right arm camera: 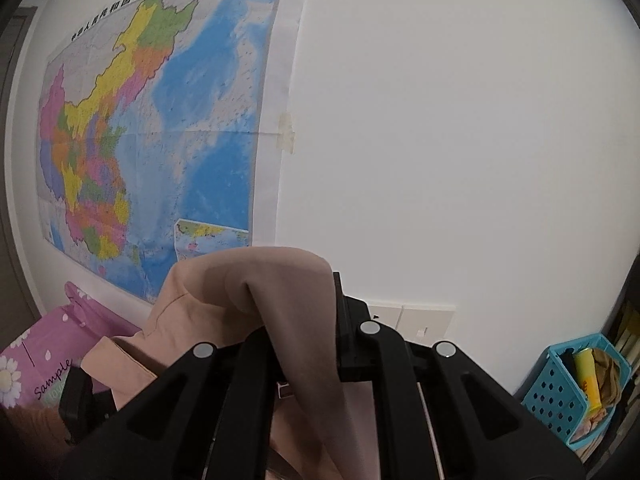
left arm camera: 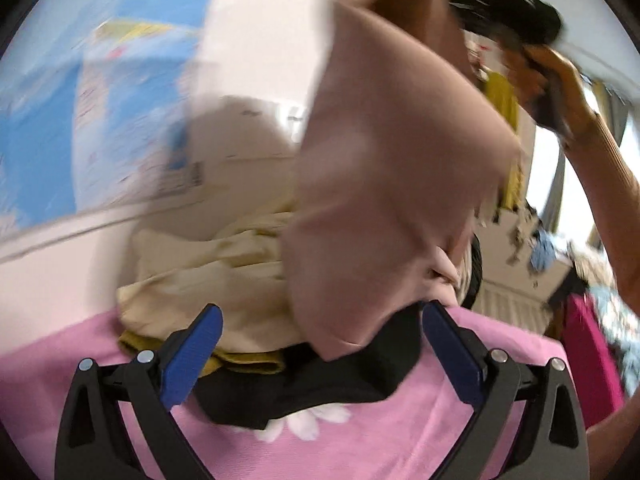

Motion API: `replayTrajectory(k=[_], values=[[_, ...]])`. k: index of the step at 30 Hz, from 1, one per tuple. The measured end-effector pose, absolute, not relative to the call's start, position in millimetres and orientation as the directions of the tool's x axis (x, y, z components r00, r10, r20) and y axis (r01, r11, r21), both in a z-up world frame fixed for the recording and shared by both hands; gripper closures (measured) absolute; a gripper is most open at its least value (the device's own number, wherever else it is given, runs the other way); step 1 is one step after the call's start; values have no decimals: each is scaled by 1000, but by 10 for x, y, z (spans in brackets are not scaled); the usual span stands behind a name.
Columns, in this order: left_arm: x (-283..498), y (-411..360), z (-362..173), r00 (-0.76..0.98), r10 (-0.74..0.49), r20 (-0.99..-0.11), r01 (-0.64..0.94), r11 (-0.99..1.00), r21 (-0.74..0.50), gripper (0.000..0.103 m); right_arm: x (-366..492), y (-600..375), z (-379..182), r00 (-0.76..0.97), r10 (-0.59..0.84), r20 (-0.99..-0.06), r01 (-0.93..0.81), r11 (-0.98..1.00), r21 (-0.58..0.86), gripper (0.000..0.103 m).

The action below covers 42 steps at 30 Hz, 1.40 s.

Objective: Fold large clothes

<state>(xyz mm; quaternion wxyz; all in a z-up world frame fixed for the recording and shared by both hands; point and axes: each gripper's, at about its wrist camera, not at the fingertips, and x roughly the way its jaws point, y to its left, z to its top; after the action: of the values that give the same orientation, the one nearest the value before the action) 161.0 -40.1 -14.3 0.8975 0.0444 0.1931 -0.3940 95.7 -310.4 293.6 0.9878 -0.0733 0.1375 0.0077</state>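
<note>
A dusty-pink garment [left arm camera: 392,168] hangs in the air, stretched from the upper right down to the bed. My right gripper [left arm camera: 504,8], held in a person's hand [left arm camera: 560,76], grips its top. In the right wrist view that gripper [right arm camera: 304,312] is shut on the same dusty-pink garment [right arm camera: 248,276], which drapes over the fingers and hides the tips. My left gripper [left arm camera: 320,312] stands open low over the bed. Its blue pads [left arm camera: 192,356] have nothing pressed between them, and the garment's lower edge hangs just beyond them.
On the pink daisy-print sheet [left arm camera: 400,440] lie a cream garment [left arm camera: 208,280], a mustard piece [left arm camera: 240,362] and a black garment [left arm camera: 320,384]. A map [right arm camera: 160,120] covers the wall. A blue basket [right arm camera: 568,388] stands at the right, and clutter [left arm camera: 560,256] lies beyond the bed.
</note>
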Motion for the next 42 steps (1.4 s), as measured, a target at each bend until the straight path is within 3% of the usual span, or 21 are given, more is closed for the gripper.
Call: replayTrajectory(k=[5, 7, 8, 9, 11, 15, 23, 28, 39, 42], values=[[1681, -760, -46, 640, -669, -378, 713, 701, -32, 8, 899, -3093, 2917, 963, -5, -270, -35, 989, -143, 97], [1877, -967, -101, 649, -626, -432, 689, 725, -15, 36, 848, -3113, 2925, 964, -3, -267, -33, 991, -132, 97], [1985, -1029, -137, 634, -612, -473, 681, 732, -35, 72, 798, -3123, 2935, 964, -11, -265, -28, 990, -141, 97], [2096, -1038, -154, 622, -603, -499, 660, 747, -80, 88, 760, -3133, 2944, 963, -15, -267, -25, 989, -145, 97], [2139, -920, -68, 651, -602, -462, 615, 775, -145, 94, 597, -3210, 3004, 964, -33, -264, -6, 989, -145, 97], [2017, -621, 541, 666, -682, -303, 606, 731, -314, 95, 114, -3373, 3300, 980, -62, -191, 38, 992, -123, 97], [1022, -591, 2110, 761, -641, -99, 624, 765, -160, 95, -1217, -3198, 4191, 1000, -6, 26, 9, 994, -112, 97], [78, -394, 2794, 850, -526, -26, 524, 850, -59, 94, -1916, -3026, 4295, 992, 104, 65, -97, 989, -112, 96], [-1874, 325, 3109, 989, -116, -92, 126, 987, 101, 94, -2461, -2318, 3700, 858, 513, -36, -513, 858, 6, 96], [-1833, 500, 3026, 994, 1, -112, 14, 990, 138, 94, -2297, -2125, 3625, 825, 564, -40, -563, 826, 28, 96]])
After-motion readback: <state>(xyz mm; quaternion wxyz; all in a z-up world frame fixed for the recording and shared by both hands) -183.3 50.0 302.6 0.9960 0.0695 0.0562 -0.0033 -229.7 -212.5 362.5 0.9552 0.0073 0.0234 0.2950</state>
